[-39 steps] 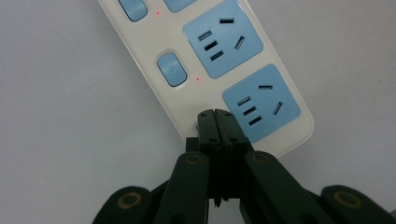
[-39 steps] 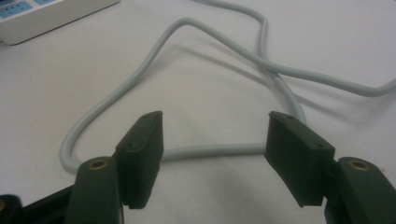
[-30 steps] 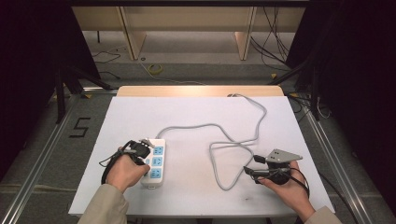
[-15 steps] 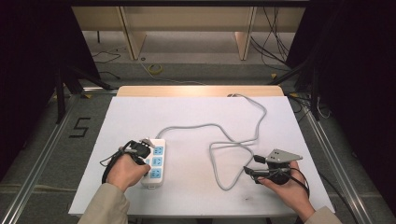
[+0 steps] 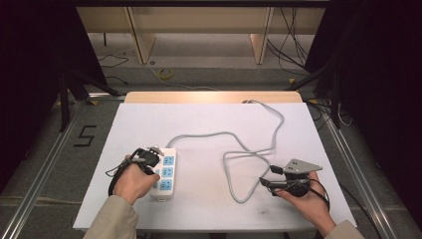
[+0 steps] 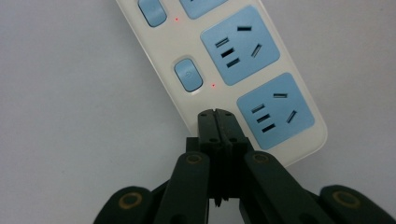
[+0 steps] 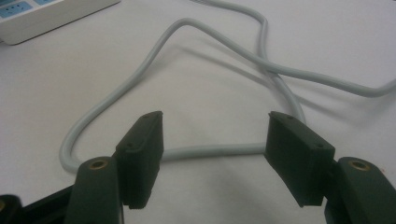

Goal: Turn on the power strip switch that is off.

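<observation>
A white power strip with blue sockets and blue switches lies at the table's front left, and a small red light glows beside each switch. My left gripper is shut, with its joined tips over the strip near its left edge, just below a switch. Whether the tips touch the strip I cannot tell. The strip's grey cable loops across the table to the back edge. My right gripper is held open at the front right. A stretch of the cable lies on the table beyond its fingers, untouched.
The white table top ends in a wooden strip at the back. Beyond it are wooden shelf legs and loose cables on the floor. A "5" mark is on the floor at the left. Metal rails run along both sides.
</observation>
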`<state>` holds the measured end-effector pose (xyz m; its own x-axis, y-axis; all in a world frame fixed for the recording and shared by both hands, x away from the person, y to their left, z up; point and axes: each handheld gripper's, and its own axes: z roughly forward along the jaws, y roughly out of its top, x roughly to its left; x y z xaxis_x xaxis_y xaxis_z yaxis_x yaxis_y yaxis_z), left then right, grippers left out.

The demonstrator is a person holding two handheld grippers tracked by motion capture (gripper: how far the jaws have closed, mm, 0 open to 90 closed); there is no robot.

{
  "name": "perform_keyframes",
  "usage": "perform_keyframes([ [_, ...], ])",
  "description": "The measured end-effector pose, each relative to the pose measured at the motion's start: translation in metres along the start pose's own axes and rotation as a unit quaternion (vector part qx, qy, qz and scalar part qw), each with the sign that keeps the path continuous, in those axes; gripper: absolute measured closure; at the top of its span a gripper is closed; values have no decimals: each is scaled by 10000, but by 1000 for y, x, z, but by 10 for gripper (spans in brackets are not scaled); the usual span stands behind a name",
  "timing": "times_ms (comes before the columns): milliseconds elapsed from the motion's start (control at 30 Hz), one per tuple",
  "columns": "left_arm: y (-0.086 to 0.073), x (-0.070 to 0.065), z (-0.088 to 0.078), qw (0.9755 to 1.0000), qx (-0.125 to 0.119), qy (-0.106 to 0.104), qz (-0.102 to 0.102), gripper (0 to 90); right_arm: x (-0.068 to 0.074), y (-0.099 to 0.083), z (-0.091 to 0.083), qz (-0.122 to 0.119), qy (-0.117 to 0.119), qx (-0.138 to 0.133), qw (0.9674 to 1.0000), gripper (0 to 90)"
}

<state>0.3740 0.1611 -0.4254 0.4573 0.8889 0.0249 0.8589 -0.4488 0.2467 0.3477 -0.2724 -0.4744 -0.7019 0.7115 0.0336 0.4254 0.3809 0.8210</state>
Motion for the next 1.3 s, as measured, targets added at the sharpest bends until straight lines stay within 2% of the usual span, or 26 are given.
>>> perform_keyframes([
  [467, 2, -2, 5, 9998, 72, -125, -134, 899, 0, 0, 0, 1, -4, 9, 10000, 377],
  [600, 2, -3, 6, 9998, 165, -25, -108, 899, 0, 0, 0, -4, -4, -1, 10000, 377],
  [733, 1, -2, 6, 9997, 129, -86, -169, 900, 0, 0, 0, -7, -4, 1, 10000, 377],
  [1300, 1, 1, 8, 9996, 165, -148, -201, 900, 0, 0, 0, -4, 5, 1, 10000, 378],
])
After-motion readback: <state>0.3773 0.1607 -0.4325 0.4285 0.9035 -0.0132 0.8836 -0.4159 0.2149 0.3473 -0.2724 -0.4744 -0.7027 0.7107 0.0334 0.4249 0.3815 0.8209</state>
